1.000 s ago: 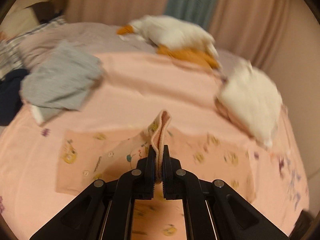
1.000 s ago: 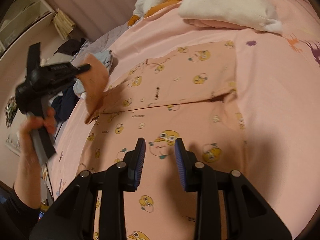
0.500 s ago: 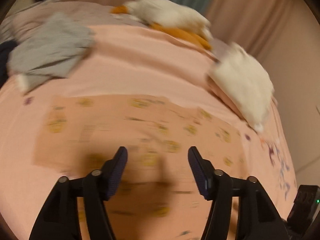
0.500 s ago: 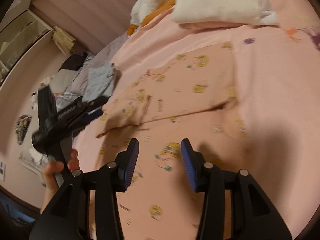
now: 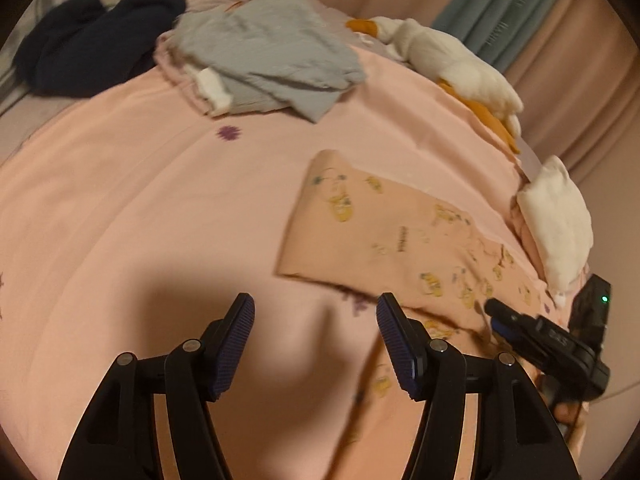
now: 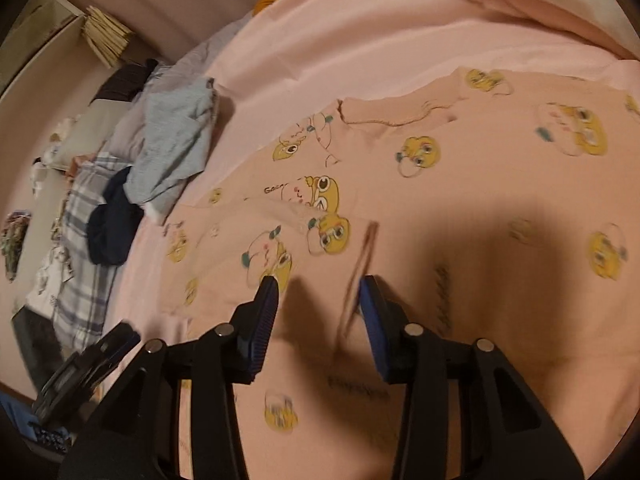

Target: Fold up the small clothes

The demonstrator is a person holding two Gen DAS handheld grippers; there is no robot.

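Nearest in the right wrist view, the right tongs [image 6: 318, 304] stand wide apart with nothing between the pads, low over the pink printed garment [image 6: 460, 184]. A raised hem or fold edge [image 6: 362, 264] runs up just ahead of the right-hand pad; whether the pad touches it is unclear through the blur. That garment lies spread on the bed [image 6: 320, 40], one flap apparently already turned over the body, its cartoon print facing up.

In the left wrist view, the left tongs [image 5: 316, 330] are equally wide open and hold nothing, hovering over bare pink sheet beside the garment's near edge [image 5: 320, 276].

The step in hand looks like taking a new grip for the next fold. To do it well, each pair of tongs should probably close on an edge, pinching all layers together so the turned flap is not dragged loose. The left tongs likely need to shift toward the cloth first, since they sit over sheet alone. Lifting only slightly and carrying both grips across in parallel should keep the crease straight; the soft knit will likely sag and wrinkle if raised high.

Farther off lie a grey-blue garment [image 5: 272, 52] and a dark navy one [image 5: 92, 44], then a white plush toy [image 5: 452, 64] near the curtains [image 5: 500, 8].
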